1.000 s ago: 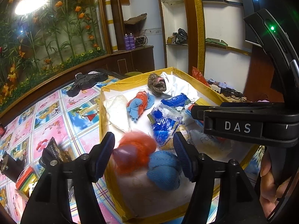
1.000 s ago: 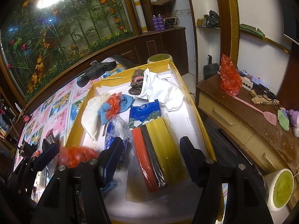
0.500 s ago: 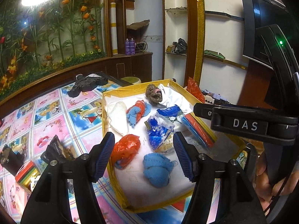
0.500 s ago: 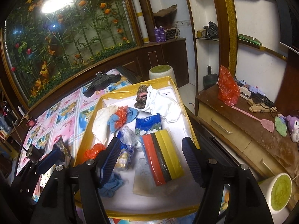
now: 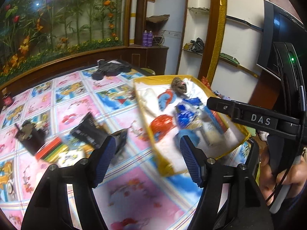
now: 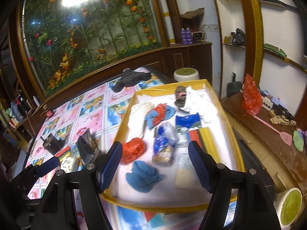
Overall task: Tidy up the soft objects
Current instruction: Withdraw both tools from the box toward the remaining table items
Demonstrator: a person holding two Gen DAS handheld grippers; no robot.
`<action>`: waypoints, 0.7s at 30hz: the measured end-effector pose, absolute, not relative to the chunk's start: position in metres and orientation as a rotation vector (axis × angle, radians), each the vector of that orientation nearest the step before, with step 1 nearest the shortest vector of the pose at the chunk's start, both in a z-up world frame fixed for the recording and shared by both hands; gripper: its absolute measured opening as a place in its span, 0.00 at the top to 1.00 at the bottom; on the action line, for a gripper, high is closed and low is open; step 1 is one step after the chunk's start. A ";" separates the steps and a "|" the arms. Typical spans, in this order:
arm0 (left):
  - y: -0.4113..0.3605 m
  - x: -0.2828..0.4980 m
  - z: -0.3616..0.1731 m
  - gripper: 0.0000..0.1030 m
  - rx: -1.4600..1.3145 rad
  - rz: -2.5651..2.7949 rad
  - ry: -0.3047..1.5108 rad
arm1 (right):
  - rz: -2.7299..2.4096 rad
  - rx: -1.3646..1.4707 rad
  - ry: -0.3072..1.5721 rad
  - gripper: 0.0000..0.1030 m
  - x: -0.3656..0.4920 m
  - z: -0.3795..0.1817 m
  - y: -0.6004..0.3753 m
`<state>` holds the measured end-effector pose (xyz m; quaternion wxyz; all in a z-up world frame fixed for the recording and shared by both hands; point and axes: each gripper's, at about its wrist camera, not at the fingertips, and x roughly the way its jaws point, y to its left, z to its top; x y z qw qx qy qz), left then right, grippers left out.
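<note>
A: Where do the soft things sit?

B: In the tray, a yellow-rimmed box lined white, on the tabletop. A red bag, a blue cloth, a bread bag, a white cloth and others lie spread in it, none stacked, so each can be reached.

A: And the two tools?

B: The left gripper hangs over the tabletop at the tray's near left edge, its fingers spreading wider, nothing between them. The right gripper hovers above the tray's near end, also spreading, also empty; the red bag and blue cloth lie below it, untouched.

A: What lies outside the tray?

B: A dark pouch and a striped box, left of the tray. The left gripper points that way, so I'd judge the pouch is next.
</note>
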<state>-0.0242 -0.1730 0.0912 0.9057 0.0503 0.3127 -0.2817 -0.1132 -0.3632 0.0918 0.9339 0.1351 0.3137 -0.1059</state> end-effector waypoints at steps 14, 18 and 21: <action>-0.022 -0.006 0.065 0.33 -0.110 -0.345 0.773 | -0.050 0.201 0.709 0.29 -0.092 0.073 -0.316; -0.013 0.006 0.051 0.33 -0.128 -0.337 0.841 | -0.029 0.190 0.719 0.29 -0.088 0.068 -0.309; -0.015 0.011 0.043 0.33 -0.125 -0.381 0.886 | -0.027 0.192 0.725 0.29 -0.087 0.065 -0.307</action>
